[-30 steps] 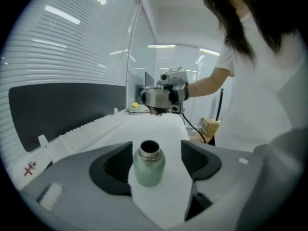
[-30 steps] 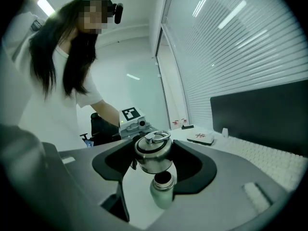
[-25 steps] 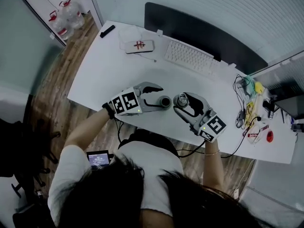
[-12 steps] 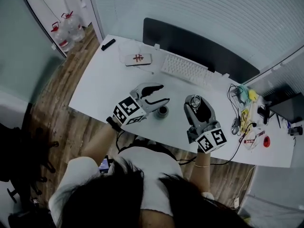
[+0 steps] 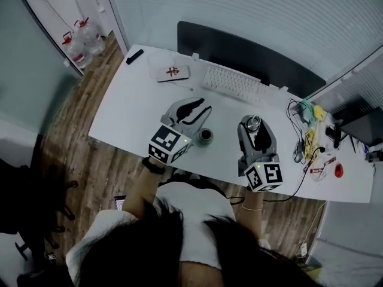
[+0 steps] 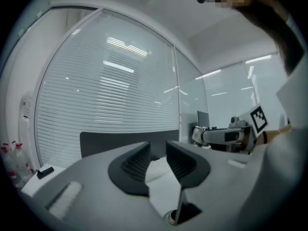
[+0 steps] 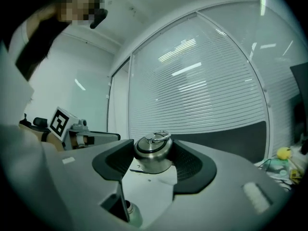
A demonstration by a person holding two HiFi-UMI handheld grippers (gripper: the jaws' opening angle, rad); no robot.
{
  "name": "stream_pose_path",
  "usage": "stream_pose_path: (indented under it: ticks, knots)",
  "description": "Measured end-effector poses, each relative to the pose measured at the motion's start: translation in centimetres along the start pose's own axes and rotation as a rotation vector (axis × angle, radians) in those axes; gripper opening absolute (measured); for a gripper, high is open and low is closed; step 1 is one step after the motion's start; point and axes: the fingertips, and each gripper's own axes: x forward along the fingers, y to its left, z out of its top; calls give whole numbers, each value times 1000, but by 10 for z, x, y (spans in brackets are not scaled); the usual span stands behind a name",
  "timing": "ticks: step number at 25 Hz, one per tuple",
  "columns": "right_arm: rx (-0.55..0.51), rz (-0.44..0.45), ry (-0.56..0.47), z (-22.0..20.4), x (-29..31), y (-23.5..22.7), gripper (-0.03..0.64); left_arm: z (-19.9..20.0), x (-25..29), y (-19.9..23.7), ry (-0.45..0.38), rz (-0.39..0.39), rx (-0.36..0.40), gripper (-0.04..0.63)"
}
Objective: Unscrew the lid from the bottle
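The steel bottle (image 5: pixel 206 136) stands with its mouth uncovered near the white table's (image 5: pixel 131 100) front edge. My left gripper (image 5: pixel 200 107) hovers just left of and above it, pointing toward the far side. Its jaws have just been closing and hold nothing; a narrow gap remains in the left gripper view (image 6: pixel 158 150), with the bottle's mouth (image 6: pixel 172 219) low down. My right gripper (image 5: pixel 254 126) is shut on the round steel lid (image 5: pixel 254 122) with its wire ring, held to the right of the bottle. The right gripper view shows the lid (image 7: pixel 153 155) between the pads and the bottle (image 7: pixel 134 214) below.
A white keyboard (image 5: pixel 232 84) and a dark monitor (image 5: pixel 251 55) lie at the table's far side. A small white box (image 5: pixel 173 72) and a black remote (image 5: pixel 134 57) sit at the far left. Cables and small items (image 5: pixel 311 136) crowd the right end. Water jugs (image 5: pixel 81 31) stand on the floor.
Both grippers rose and swung round to point away from the person. The left one came off the bottle, which stays on the table. The right one carried the lid off to the right.
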Motion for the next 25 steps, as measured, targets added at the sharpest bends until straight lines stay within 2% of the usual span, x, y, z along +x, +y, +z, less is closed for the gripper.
stream_pose_path:
  ticks: [4, 11, 25]
  knots:
    - [-21, -43, 4, 2, -4, -6, 252, 1, -3, -1, -4, 45, 2, 138]
    - [-65, -50, 21, 1, -2, -5, 252, -10, -6, 4, -16, 131, 11, 59]
    - [-77, -45, 55, -16, 11, -8, 252, -20, -7, 22, 12, 178, 16, 58]
